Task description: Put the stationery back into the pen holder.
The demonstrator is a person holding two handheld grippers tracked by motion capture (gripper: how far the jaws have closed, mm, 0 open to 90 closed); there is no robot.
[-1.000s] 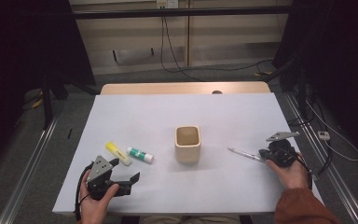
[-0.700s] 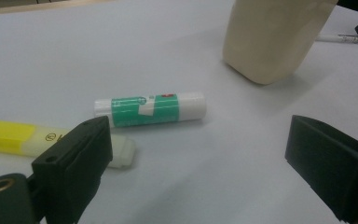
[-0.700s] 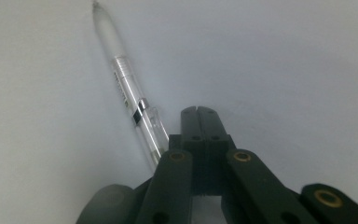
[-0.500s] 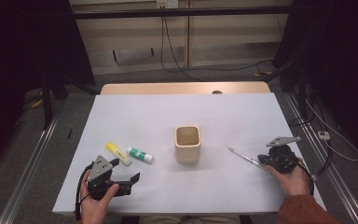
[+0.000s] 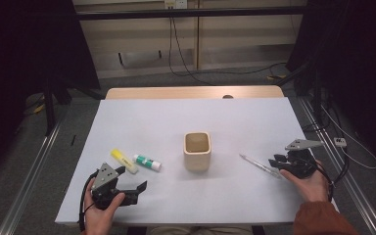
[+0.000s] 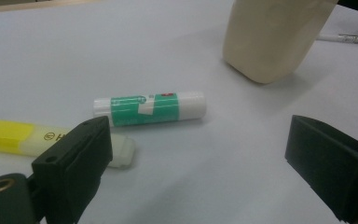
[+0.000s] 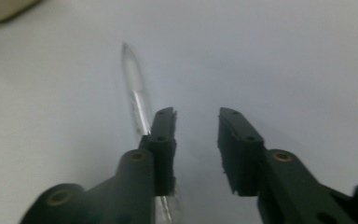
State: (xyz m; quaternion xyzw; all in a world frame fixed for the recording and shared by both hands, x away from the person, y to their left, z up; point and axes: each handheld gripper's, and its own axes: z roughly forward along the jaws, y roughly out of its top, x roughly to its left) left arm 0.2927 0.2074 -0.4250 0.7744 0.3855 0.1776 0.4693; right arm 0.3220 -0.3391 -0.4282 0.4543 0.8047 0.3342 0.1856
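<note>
A clear pen (image 5: 258, 165) lies on the white table sheet (image 5: 225, 122), right of a beige square cup (image 5: 197, 150). My right gripper (image 5: 277, 162) rests at the pen's right end. In the right gripper view its jaws (image 7: 196, 116) have just been opening and stand apart with nothing between them. The pen (image 7: 137, 95) runs along the outside of one jaw and under it. My left gripper (image 5: 131, 178) sits at the near left, open wide and empty (image 6: 200, 140). Ahead of it lie a green-and-white glue stick (image 6: 149, 108) and a yellow highlighter (image 6: 14, 137).
The glue stick (image 5: 147, 162) and highlighter (image 5: 124, 161) lie side by side left of the cup. The cup (image 6: 270, 37) stands beyond the left jaws. A wooden table edge (image 5: 191, 92) runs along the back, with cables on the floor behind.
The right hand has eased slightly toward the near edge. The pen lies where it did. The left hand has kept still.
</note>
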